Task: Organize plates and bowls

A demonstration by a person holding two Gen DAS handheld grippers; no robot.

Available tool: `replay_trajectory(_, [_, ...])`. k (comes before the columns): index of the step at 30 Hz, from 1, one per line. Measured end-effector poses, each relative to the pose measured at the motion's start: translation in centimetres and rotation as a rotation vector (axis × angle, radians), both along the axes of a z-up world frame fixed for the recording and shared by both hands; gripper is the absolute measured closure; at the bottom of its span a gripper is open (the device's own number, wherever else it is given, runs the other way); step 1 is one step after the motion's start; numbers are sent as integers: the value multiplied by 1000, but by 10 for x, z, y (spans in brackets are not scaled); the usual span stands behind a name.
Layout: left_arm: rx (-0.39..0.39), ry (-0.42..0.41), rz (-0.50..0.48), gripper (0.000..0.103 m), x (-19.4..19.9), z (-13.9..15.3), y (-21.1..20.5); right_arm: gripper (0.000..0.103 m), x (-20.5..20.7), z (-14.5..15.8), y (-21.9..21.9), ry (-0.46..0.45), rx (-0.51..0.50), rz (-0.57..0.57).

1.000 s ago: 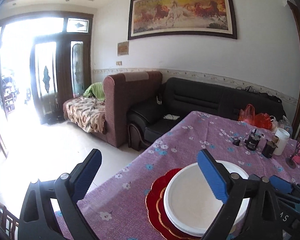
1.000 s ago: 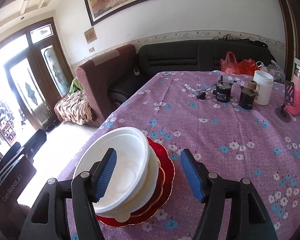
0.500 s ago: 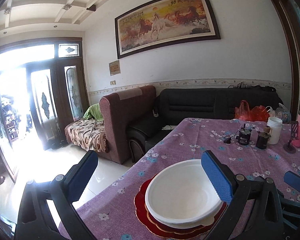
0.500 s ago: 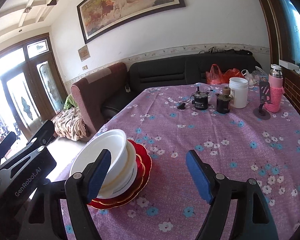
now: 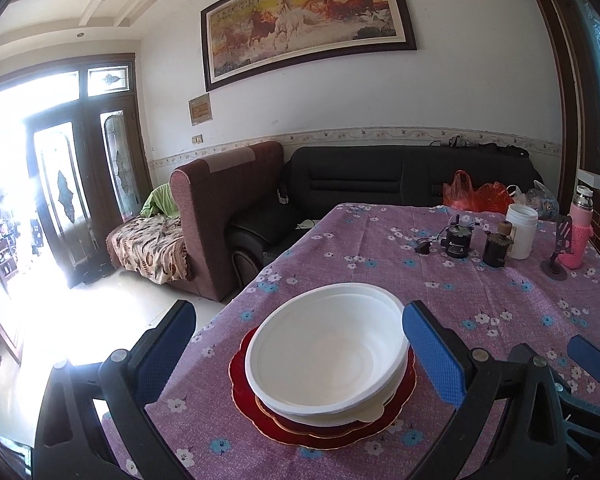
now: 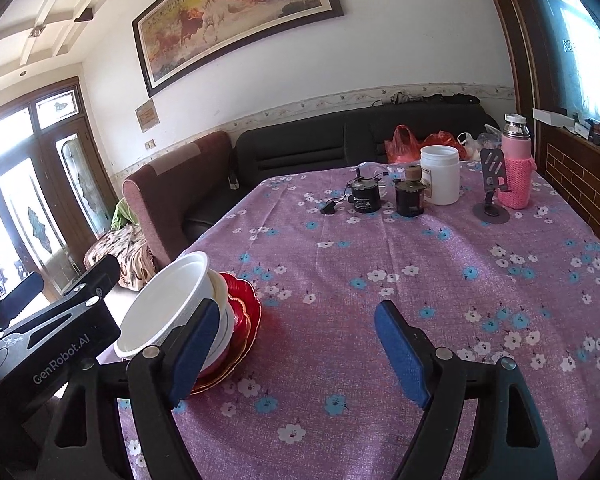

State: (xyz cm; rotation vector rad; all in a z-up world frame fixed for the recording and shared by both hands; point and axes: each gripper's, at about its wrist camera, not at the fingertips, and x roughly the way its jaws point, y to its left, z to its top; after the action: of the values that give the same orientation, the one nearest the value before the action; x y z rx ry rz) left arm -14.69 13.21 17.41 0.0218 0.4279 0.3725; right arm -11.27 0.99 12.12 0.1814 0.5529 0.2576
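Stacked white bowls [image 5: 324, 356] sit on red plates with gold rims [image 5: 320, 428] near the table's left front edge. In the right wrist view the bowls [image 6: 168, 304] and red plates [image 6: 242, 312] are at the left. My left gripper [image 5: 300, 352] is open and empty, held back from the stack with its jaws spread either side of it in view. My right gripper [image 6: 296, 354] is open and empty, right of the stack, above bare cloth.
A purple floral tablecloth [image 6: 420, 280] covers the table. At its far end stand a white jar [image 6: 440, 180], two small dark devices [image 6: 366, 196], a phone stand [image 6: 492, 184] and a pink flask [image 6: 518, 168]. Sofas [image 5: 380, 184] lie beyond, floor to the left.
Both grippers have pulled back and risen away from the stack. The stack now looks smaller and farther off; the right gripper has shifted right of it.
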Motion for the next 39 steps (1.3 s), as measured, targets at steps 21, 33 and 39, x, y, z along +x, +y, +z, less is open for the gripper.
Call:
replay_trajectory(21, [-112,-185,65,0,-34,17,35,18,-5,-5,31,-2,-106,12])
replay_trajectory(33, [-144,-223,84,0,-38,16,48,16,-5,-9,61,2,-189,58])
replay_trajectory(39, [-136,-216,90,0,-37,11,49,16,2,-14,71,30,-226,67])
